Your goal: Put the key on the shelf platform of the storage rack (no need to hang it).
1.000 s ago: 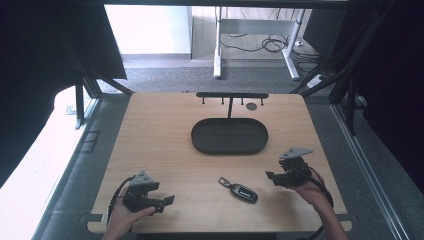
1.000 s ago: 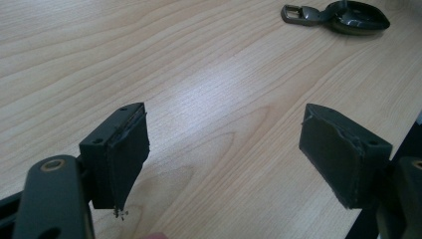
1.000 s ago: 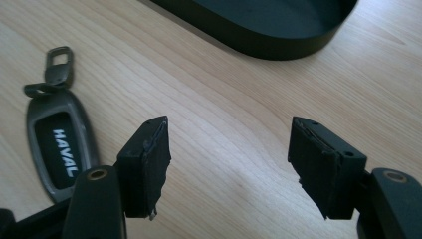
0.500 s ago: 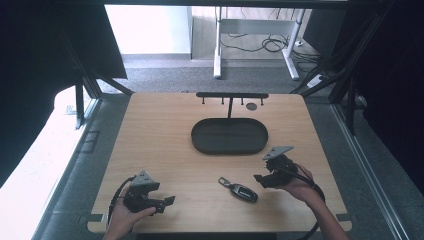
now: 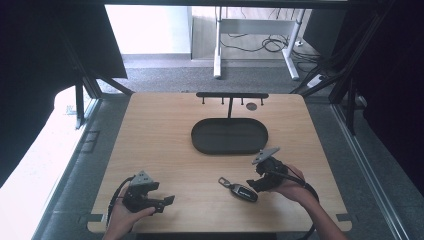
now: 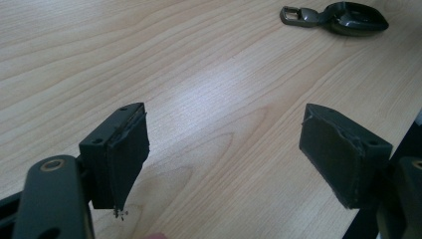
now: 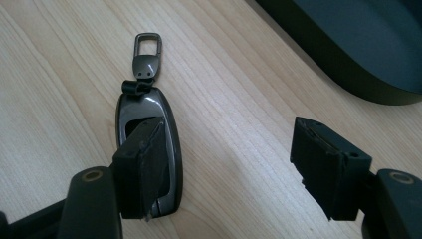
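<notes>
Since a second ago the right gripper [image 5: 256, 183] has travelled from the table's right edge in toward the key fob [image 5: 239, 190], while the left gripper [image 5: 165, 202] has stayed put near the front left corner, jaws spread wide over bare wood. The right jaws are also spread and empty, and in the right gripper view one pad [image 7: 145, 167] sits over the fob's body rather than beside it, the other well off to the side. The fob lies flat on the table [image 5: 165, 135], in front of the dark oval tray [image 5: 229, 136]. Closing from here would likely press down on the fob or skid it sideways, since the jaws do not straddle it.
</notes>
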A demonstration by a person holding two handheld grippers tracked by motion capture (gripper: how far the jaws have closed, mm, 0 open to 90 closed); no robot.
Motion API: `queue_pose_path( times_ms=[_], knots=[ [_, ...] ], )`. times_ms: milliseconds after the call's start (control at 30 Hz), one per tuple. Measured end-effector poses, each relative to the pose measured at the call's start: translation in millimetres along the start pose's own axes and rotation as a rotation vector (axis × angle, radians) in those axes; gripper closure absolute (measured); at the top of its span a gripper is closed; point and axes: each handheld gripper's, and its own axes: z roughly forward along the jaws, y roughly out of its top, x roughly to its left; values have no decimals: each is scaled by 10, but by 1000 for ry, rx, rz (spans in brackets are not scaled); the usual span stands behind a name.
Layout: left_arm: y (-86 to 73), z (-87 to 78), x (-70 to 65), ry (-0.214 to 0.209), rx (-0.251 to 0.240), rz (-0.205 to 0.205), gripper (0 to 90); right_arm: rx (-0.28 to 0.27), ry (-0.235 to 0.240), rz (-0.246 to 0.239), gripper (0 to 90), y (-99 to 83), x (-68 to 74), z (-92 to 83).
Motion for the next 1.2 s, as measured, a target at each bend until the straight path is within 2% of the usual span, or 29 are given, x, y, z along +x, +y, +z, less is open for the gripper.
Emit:
queue_pose_path(
  times_ms=[533, 867, 1200],
  knots=[
    [-6, 17, 5, 2, 6, 2, 201, 40, 49, -35, 324, 133, 155, 168],
    [-9, 24, 6, 3, 11, 3, 201, 59, 83, -75, 324, 184, 271, 268],
    [-10, 28, 7, 2, 12, 3, 201, 69, 96, -78, 331, 197, 328, 281]
  ],
)
